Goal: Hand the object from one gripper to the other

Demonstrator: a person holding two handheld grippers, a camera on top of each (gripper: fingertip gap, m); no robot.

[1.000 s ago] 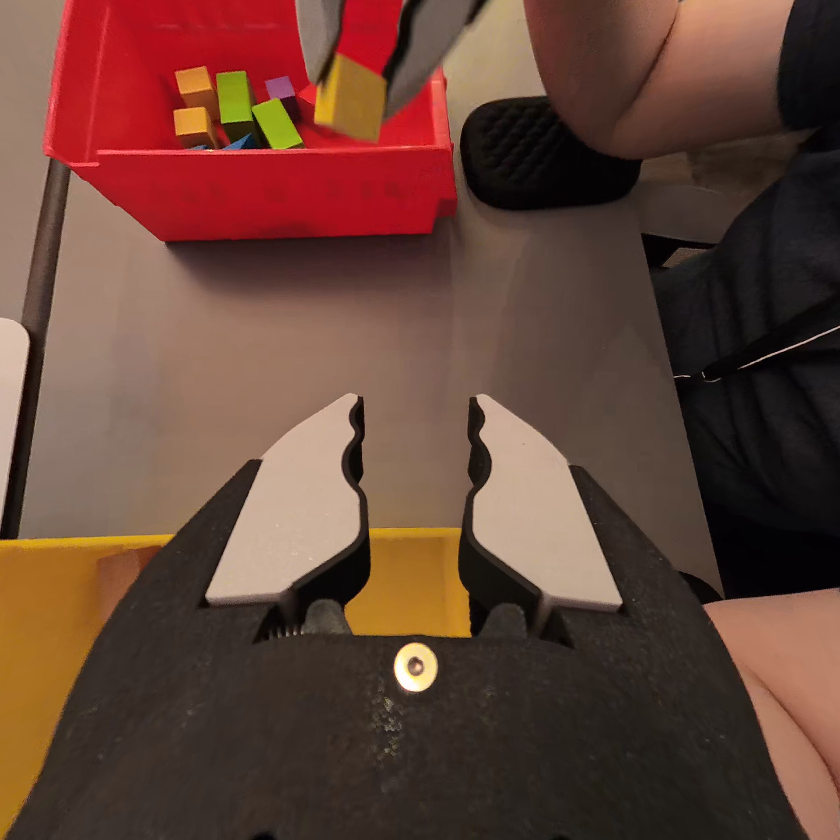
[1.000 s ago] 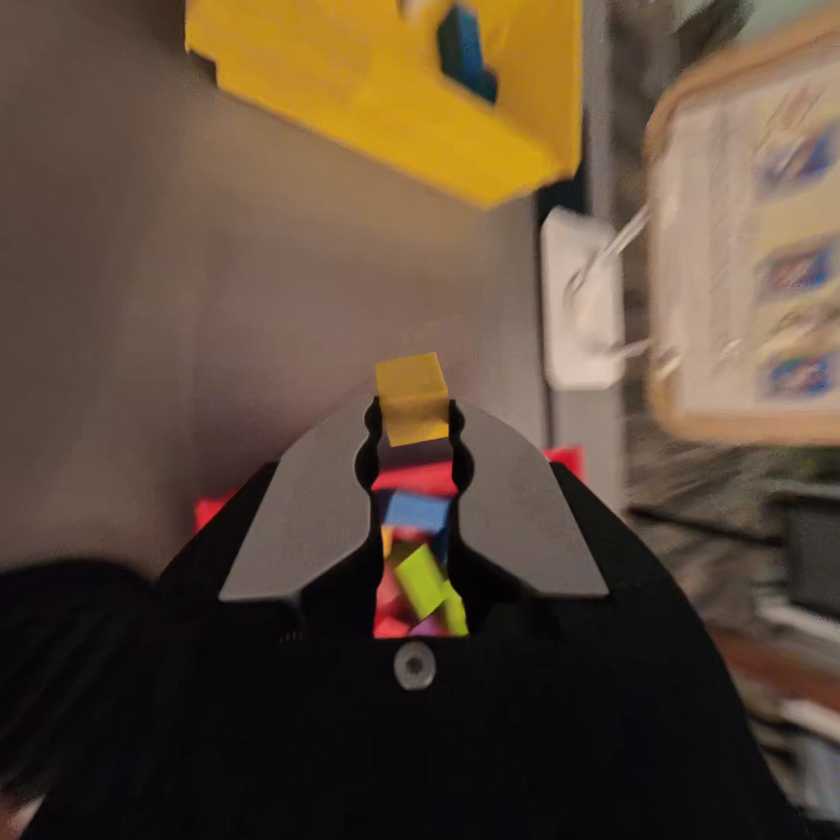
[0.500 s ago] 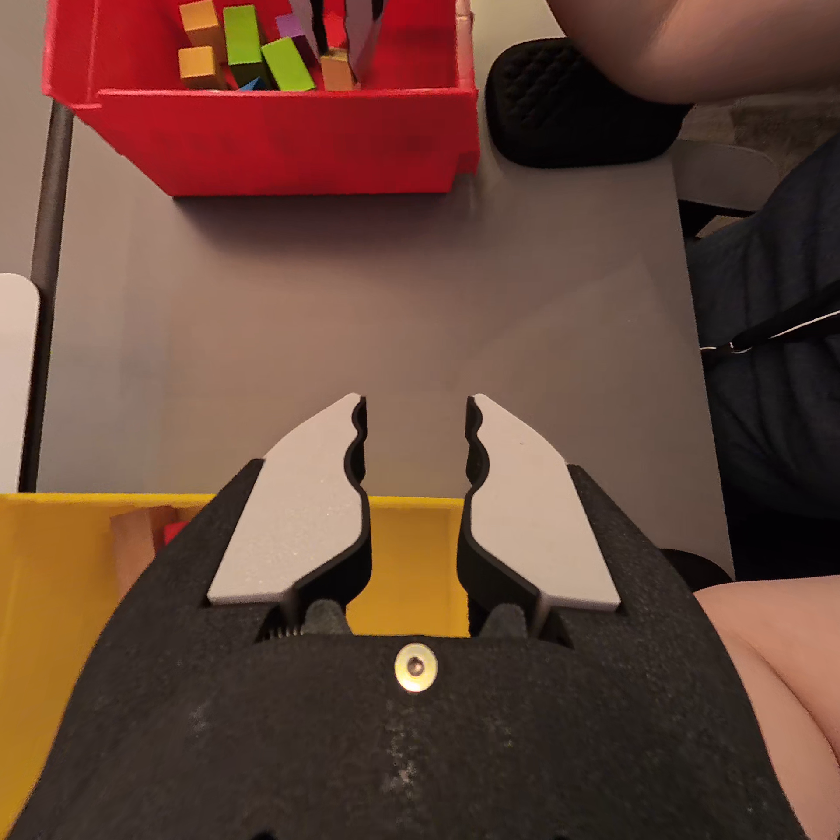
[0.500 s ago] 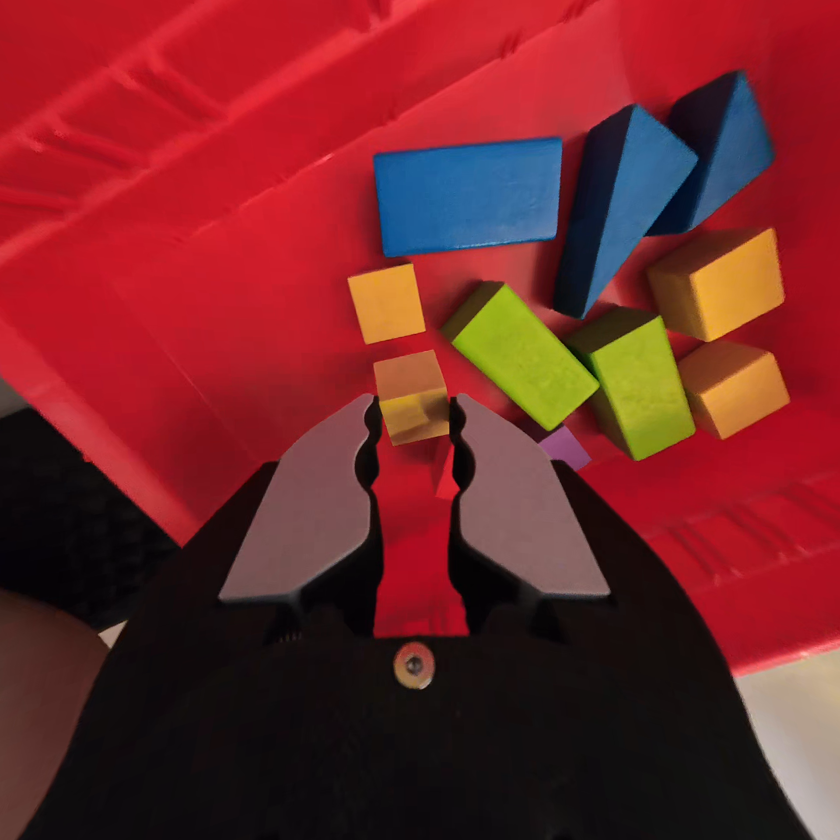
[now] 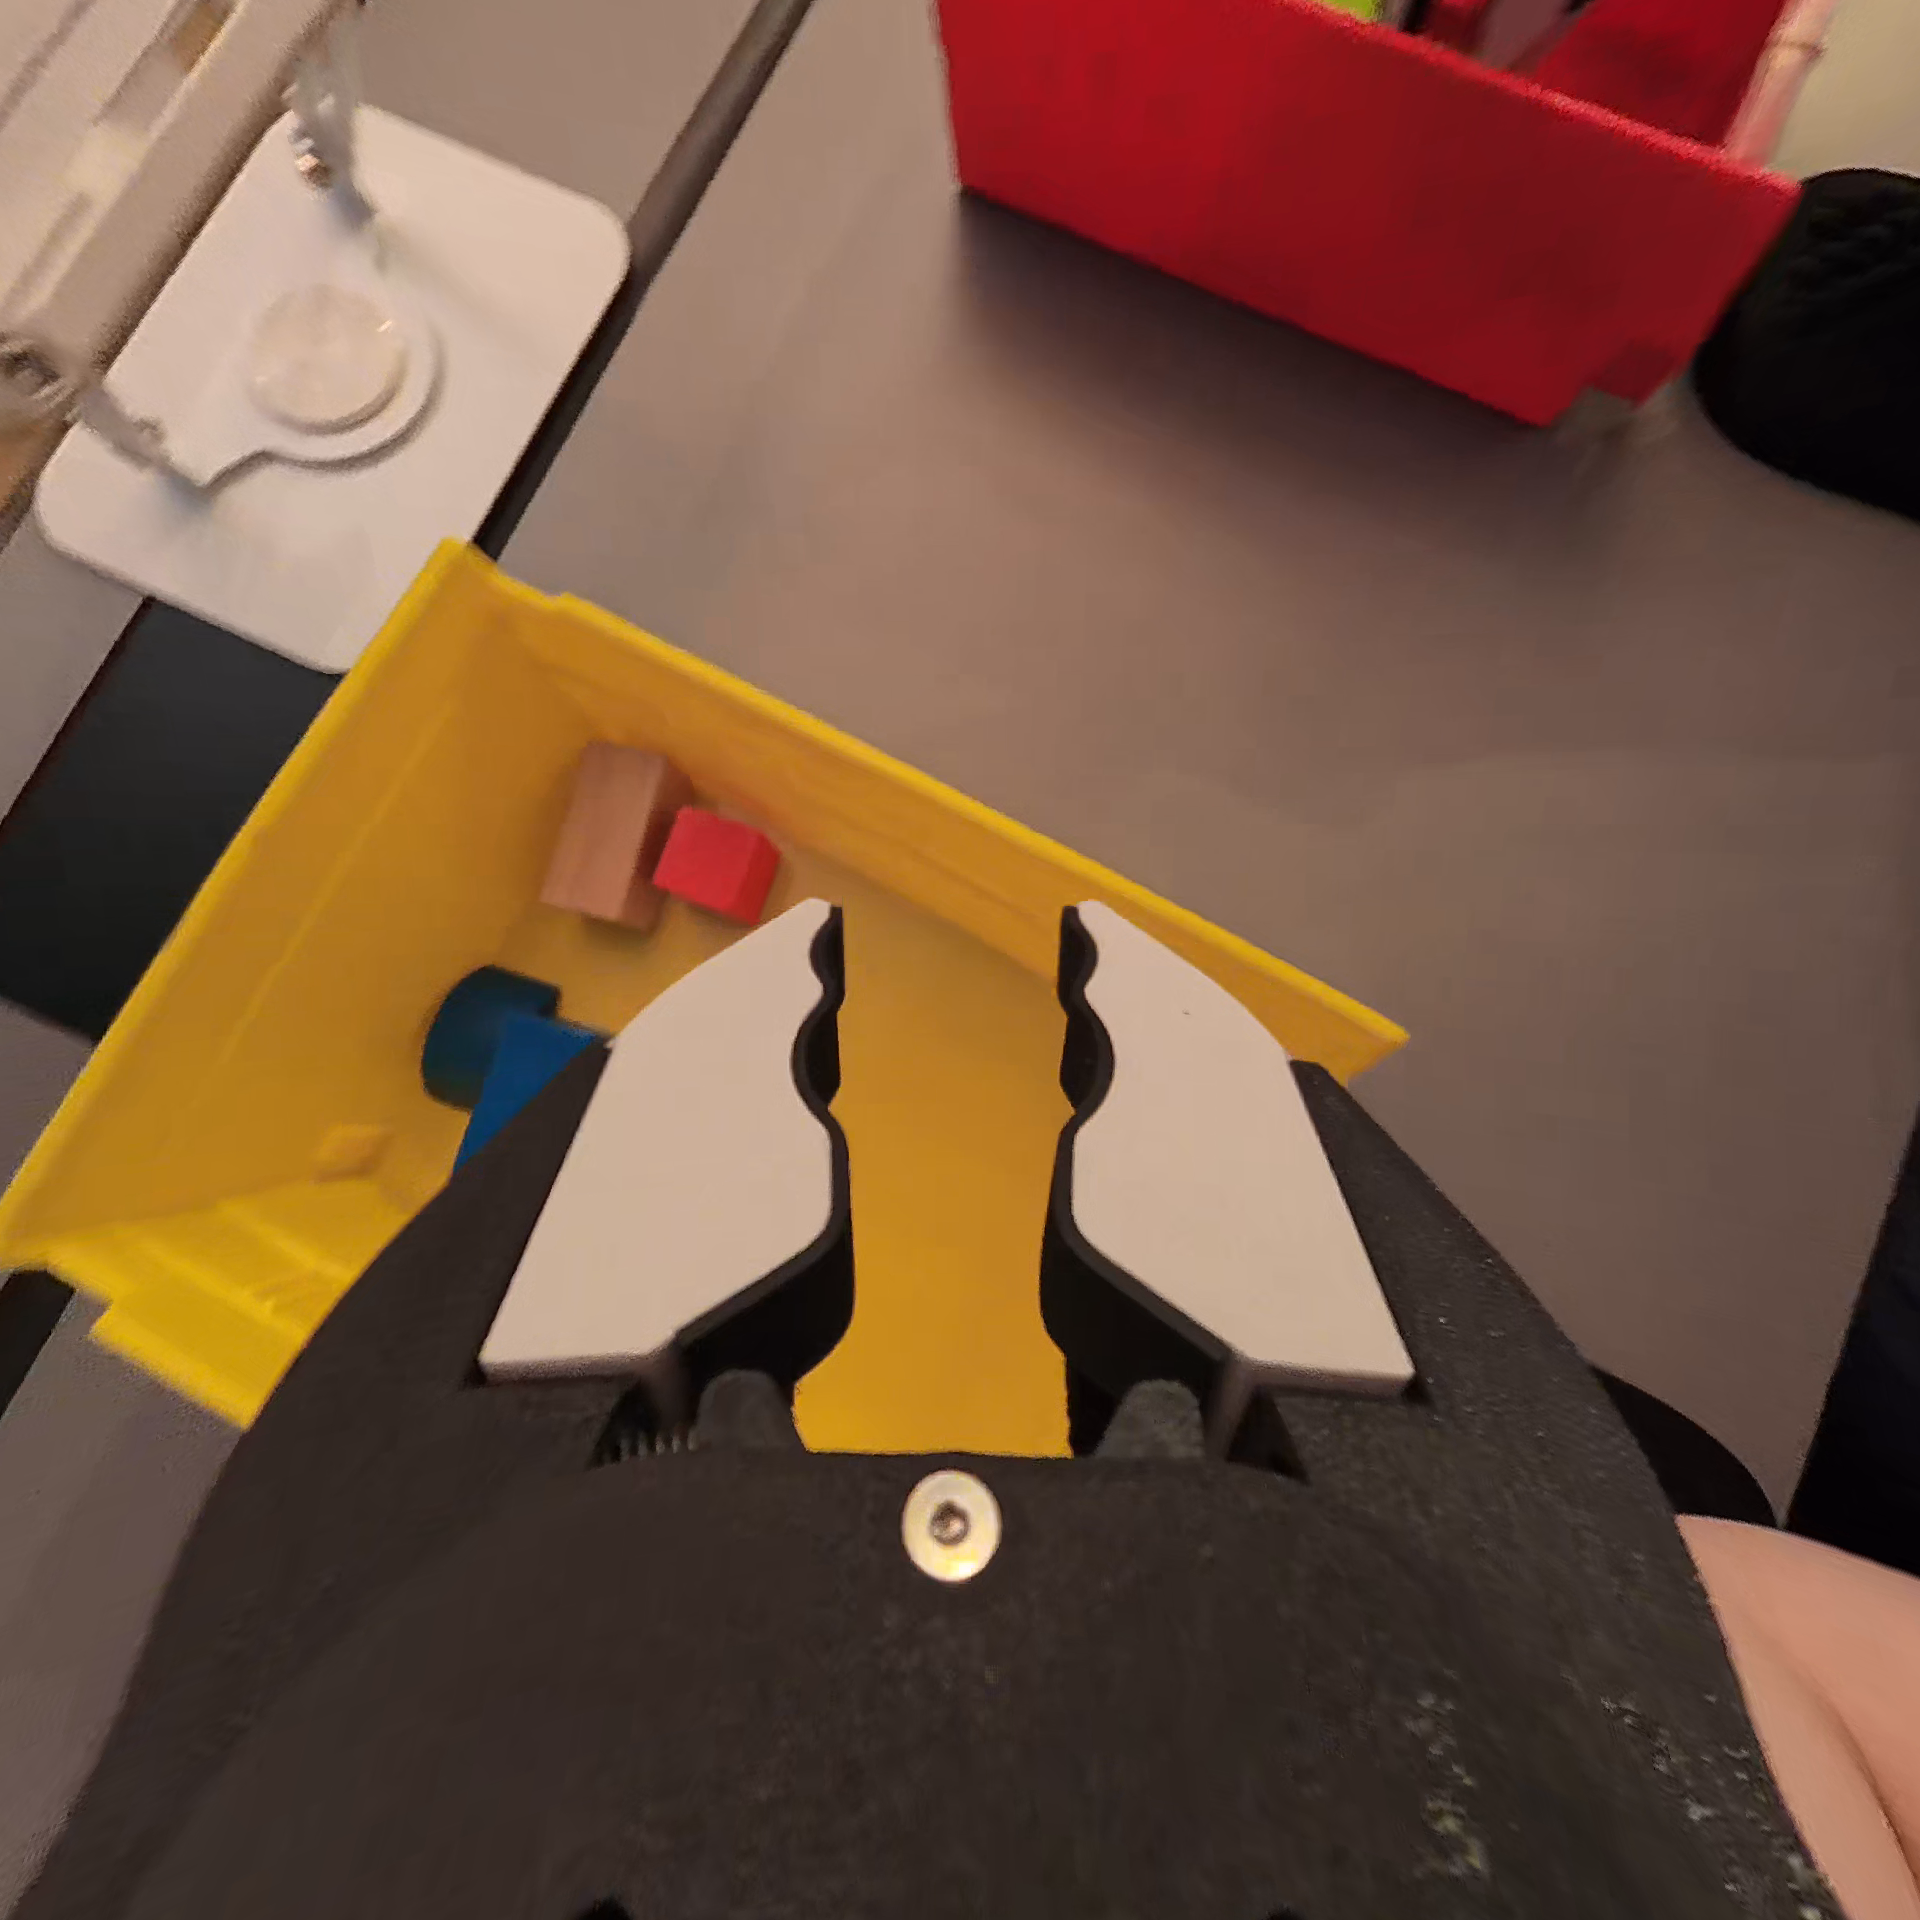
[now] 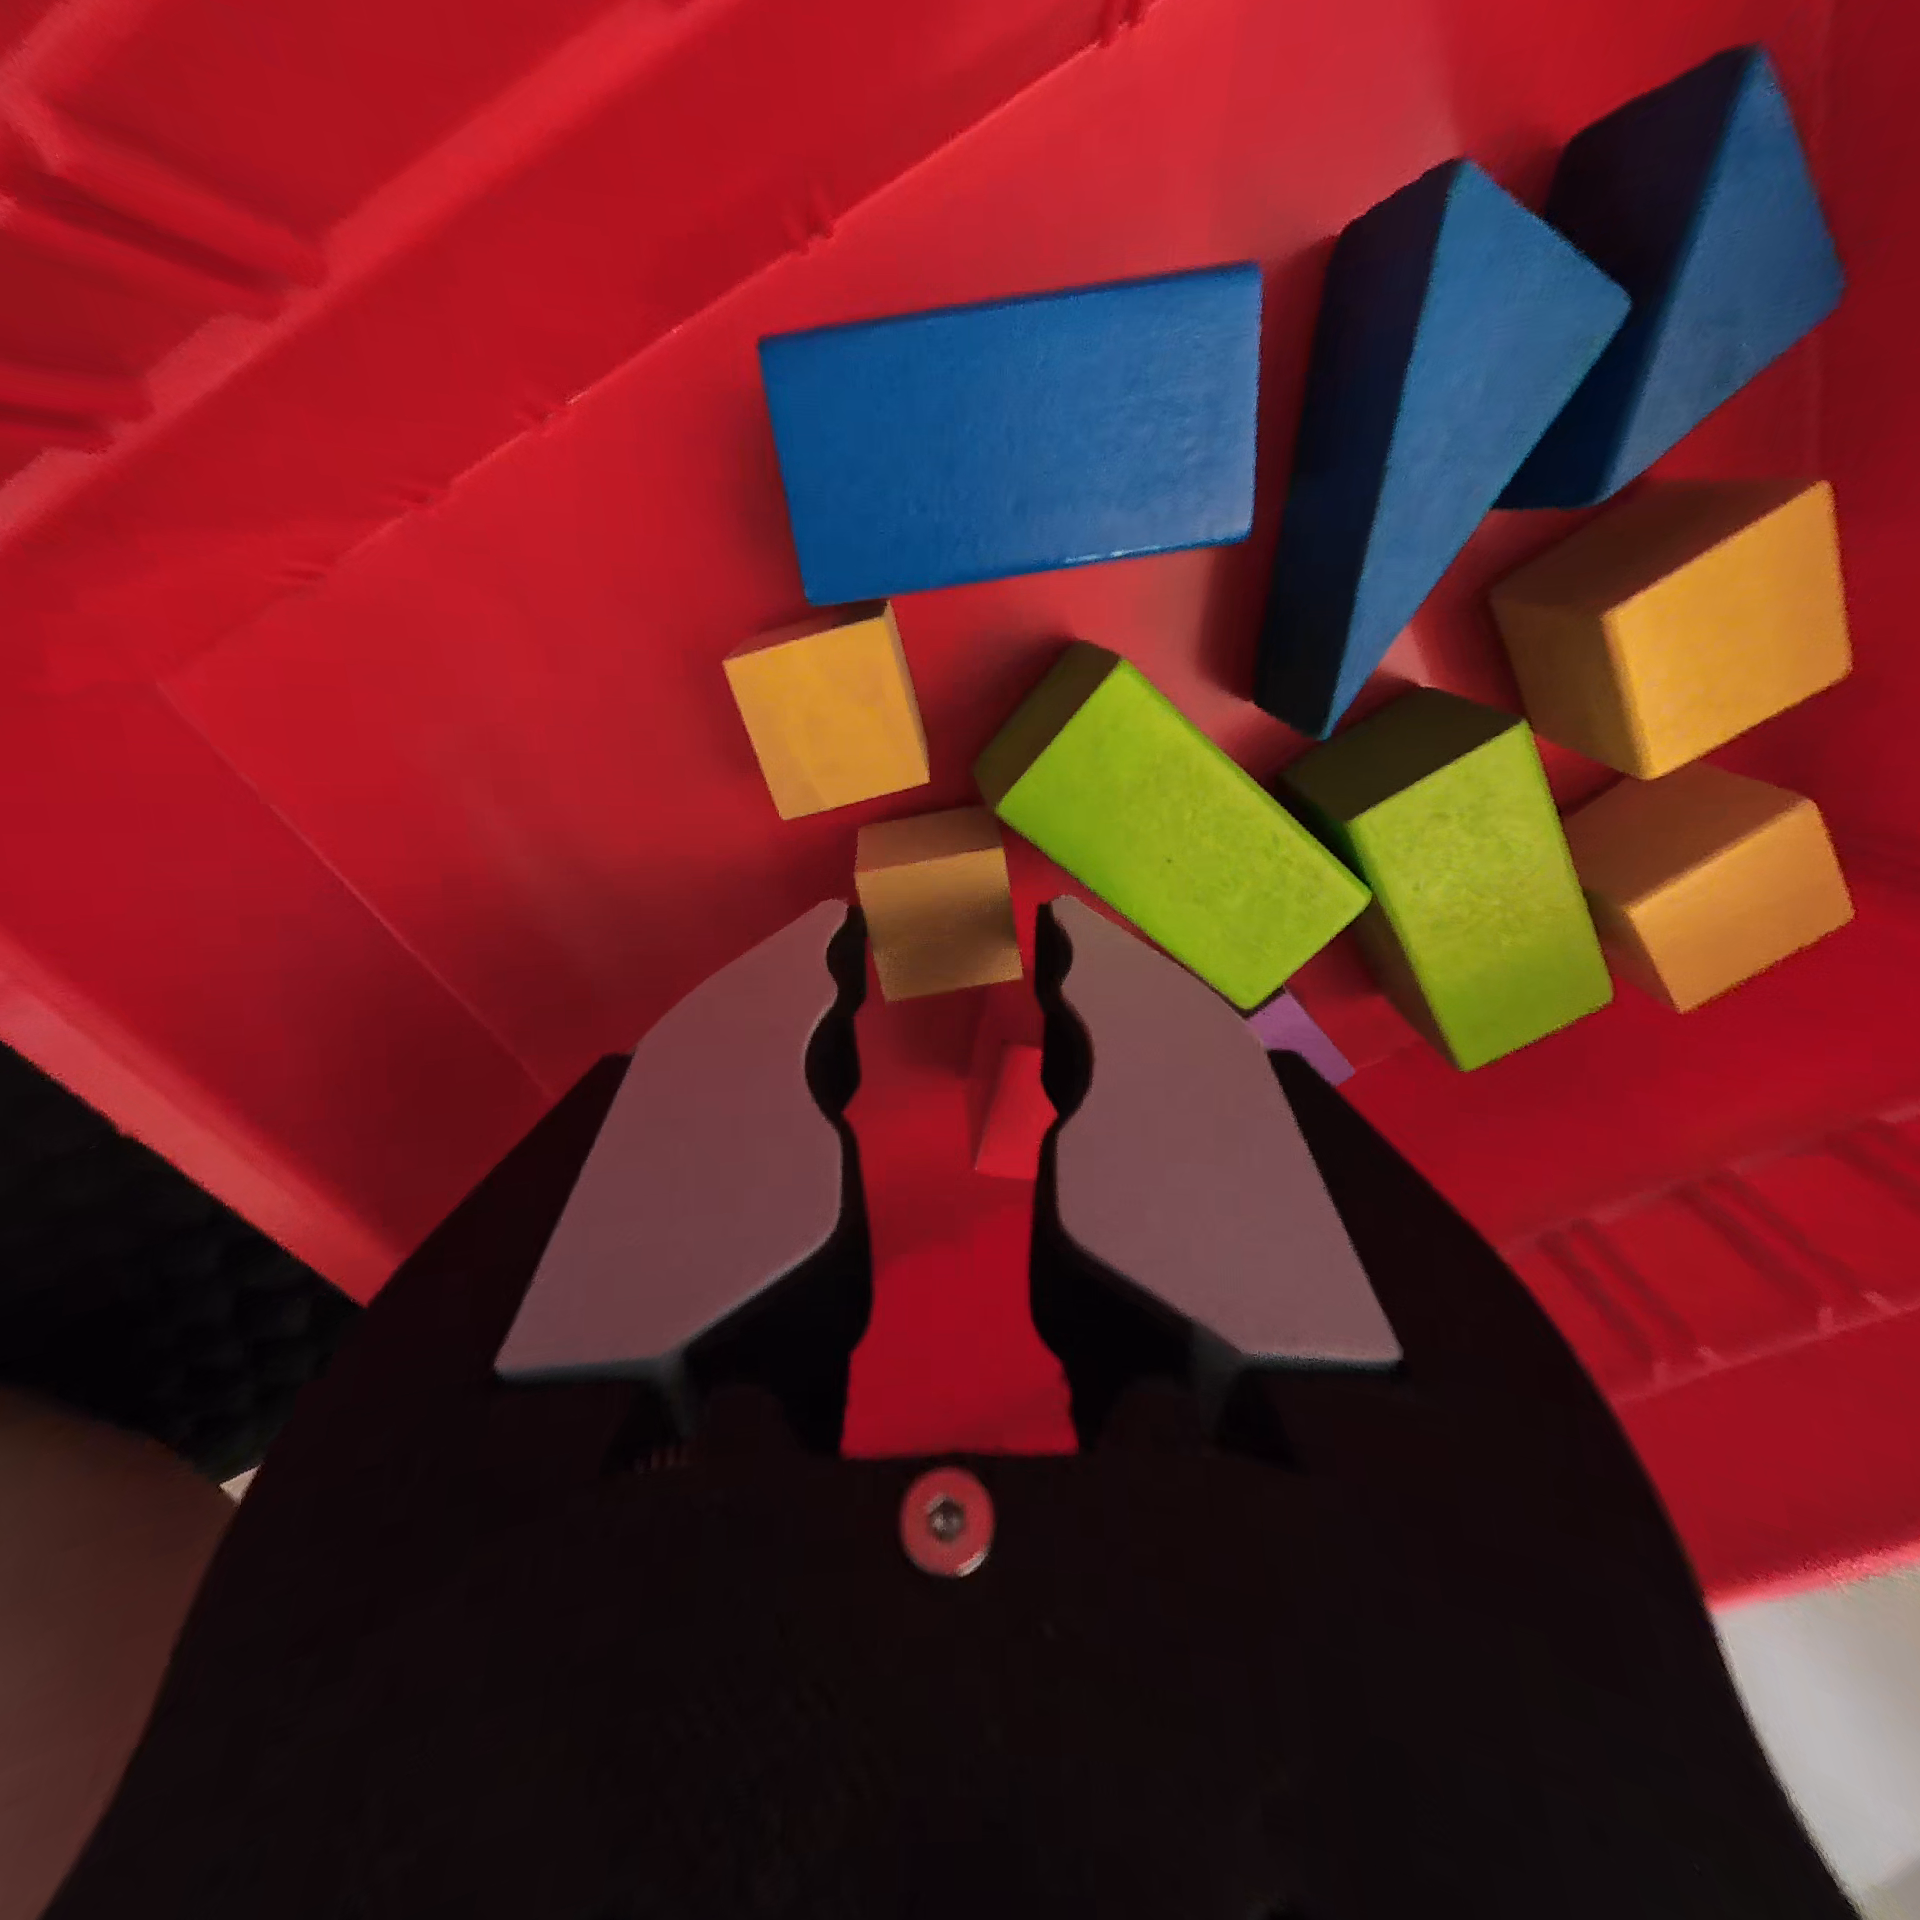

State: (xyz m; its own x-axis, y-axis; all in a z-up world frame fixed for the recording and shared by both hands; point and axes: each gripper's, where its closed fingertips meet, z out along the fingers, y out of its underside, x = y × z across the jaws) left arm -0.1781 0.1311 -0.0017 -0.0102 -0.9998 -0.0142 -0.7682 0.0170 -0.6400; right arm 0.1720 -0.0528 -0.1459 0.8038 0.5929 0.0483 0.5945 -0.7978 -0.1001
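While the left gripper gapes empty over the yellow bin, the right gripper, parted, frames a yellow cube in the red bin.

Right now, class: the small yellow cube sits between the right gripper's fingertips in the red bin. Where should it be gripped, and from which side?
Grip the yellow cube on its two flat, parallel side faces, coming straight down from above. The open right gripper already straddles it, and the green block crowds one corner, so a sideways approach looks blocked.

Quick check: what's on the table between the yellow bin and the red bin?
Nothing. In the left wrist view the grey table is bare between the yellow bin and the red bin. The black pad sits off to the side.
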